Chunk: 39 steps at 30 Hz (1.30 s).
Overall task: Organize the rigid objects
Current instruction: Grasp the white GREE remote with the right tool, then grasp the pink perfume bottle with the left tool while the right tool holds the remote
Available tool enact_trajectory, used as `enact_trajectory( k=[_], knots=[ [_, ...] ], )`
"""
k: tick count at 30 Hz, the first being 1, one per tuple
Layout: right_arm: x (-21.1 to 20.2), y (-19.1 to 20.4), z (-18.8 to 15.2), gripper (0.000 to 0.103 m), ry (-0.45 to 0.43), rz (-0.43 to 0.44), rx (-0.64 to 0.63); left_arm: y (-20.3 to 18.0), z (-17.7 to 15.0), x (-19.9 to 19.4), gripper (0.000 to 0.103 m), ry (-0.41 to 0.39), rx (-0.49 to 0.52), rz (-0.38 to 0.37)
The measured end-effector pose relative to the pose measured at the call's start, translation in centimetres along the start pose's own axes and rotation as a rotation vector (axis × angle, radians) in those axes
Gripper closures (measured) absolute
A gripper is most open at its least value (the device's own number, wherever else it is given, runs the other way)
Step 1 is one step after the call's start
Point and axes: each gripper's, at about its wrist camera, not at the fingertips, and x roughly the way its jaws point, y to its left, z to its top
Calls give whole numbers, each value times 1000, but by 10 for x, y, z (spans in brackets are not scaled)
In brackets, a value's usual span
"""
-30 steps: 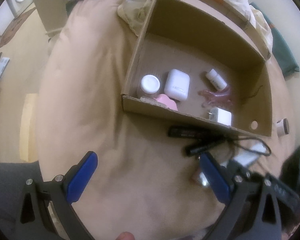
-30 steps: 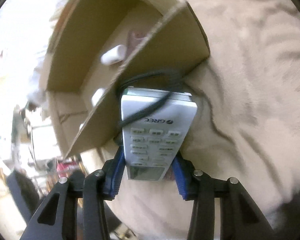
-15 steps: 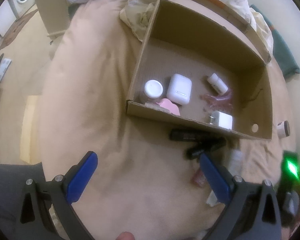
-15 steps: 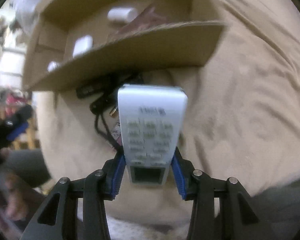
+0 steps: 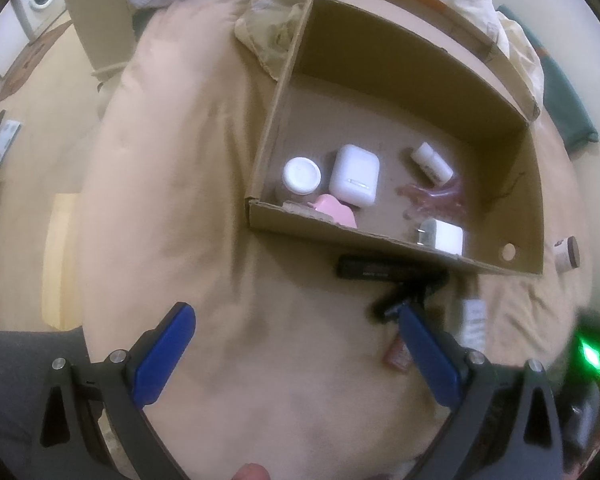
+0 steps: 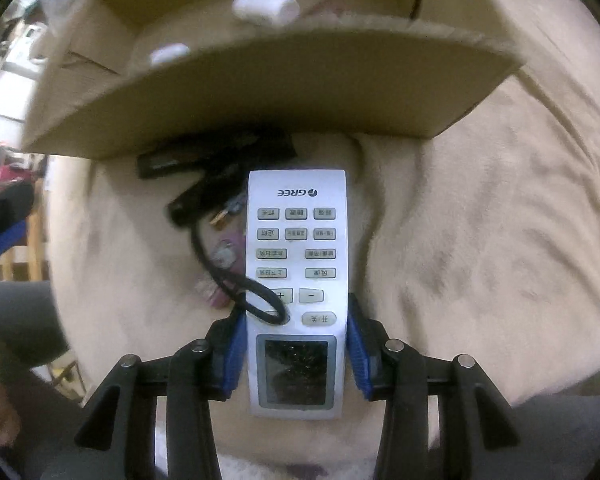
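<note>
Right wrist view showed me the right tool (image 6: 296,354) clamped on the white remote (image 6: 298,280), its blue pads pressed against the two long edges near the display end, so the remote's long axis ran straight out along the fingers toward the cardboard box (image 6: 284,92). The box's near wall stood just ahead of the remote's far end and higher in the frame, with the open interior beyond it. That was the relation I judged the next move to turn on: the remote had to go forward and up over that wall, nose first, before it could come down inside. A black cable (image 6: 256,296) lay looped across the remote's face near the plus button, and I thought it might drag along with the lift. Dark sticks (image 6: 204,160) lay on the bed (image 6: 480,240) against the foot of the box.

From the left wrist view, the left tool (image 5: 296,344) hung wide open and held nothing, above bare bedding short of the box (image 5: 380,240). Inside I could see a white jar (image 5: 302,175), a white case (image 5: 355,180), a small bottle (image 5: 431,162) and a charger plug (image 5: 442,236), with free floor toward the back. The right tool was plainly the one placed to deliver; the left was near enough to steady the box wall if needed
</note>
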Motion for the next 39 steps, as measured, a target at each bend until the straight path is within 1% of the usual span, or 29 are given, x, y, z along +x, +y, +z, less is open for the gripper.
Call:
enact_trajectory(
  k=[1, 4, 7, 11, 15, 17, 18, 21, 22, 25, 26, 29, 30, 31, 33, 35, 37, 38, 39],
  knots=[
    [-9, -2, -4, 57, -16, -3, -4, 1, 0, 0, 1, 0, -2, 0],
    [-35, -3, -13, 57, -59, 25, -6, -1, -1, 1, 1, 4, 0, 5],
    [-59, 0, -21, 57, -116, 13, -36, -3, -2, 3, 1, 7, 12, 10],
    [-84, -13, -28, 57, -179, 20, -33, -7, -4, 7, 1, 7, 38, 24],
    [-96, -21, -12, 57, -243, 56, -33, -15, -10, 16, 1, 31, 87, 20],
    [-99, -24, -8, 57, -284, 94, -38, -21, -13, 20, 1, 37, 135, 27],
    [-103, -25, -9, 57, -308, 108, -45, -27, -17, 24, 2, 45, 177, 35],
    [-100, -25, -5, 57, -362, 144, -45, -42, -28, 40, 11, 90, 278, 54],
    [-96, -26, -3, 57, -371, 159, -36, -47, -33, 47, 12, 114, 308, 56],
    [-92, -30, 1, 57, -371, 201, -3, -60, -40, 56, 12, 156, 357, 4],
    [-92, -30, 3, 57, -376, 207, -1, -69, -42, 57, 12, 159, 390, -10],
    [-95, -35, 6, 57, -400, 226, 22, -90, -48, 60, 12, 168, 488, 9],
    [-96, -37, 8, 57, -403, 232, 33, -99, -51, 63, 15, 180, 522, 9],
    [-97, -40, 8, 57, -403, 243, 47, -105, -53, 66, 21, 189, 541, 12],
    [-97, -44, 10, 57, -397, 263, 70, -117, -55, 74, 27, 198, 577, 35],
    [-96, -47, 13, 57, -393, 273, 85, -127, -54, 83, 33, 204, 601, 50],
    [-96, -49, 14, 57, -391, 284, 93, -135, -53, 89, 43, 216, 615, 52],
    [-96, -50, 15, 57, -391, 288, 97, -139, -51, 93, 45, 222, 622, 55],
    [-96, -51, 15, 57, -389, 290, 100, -142, -50, 95, 53, 225, 625, 59]
  ],
)
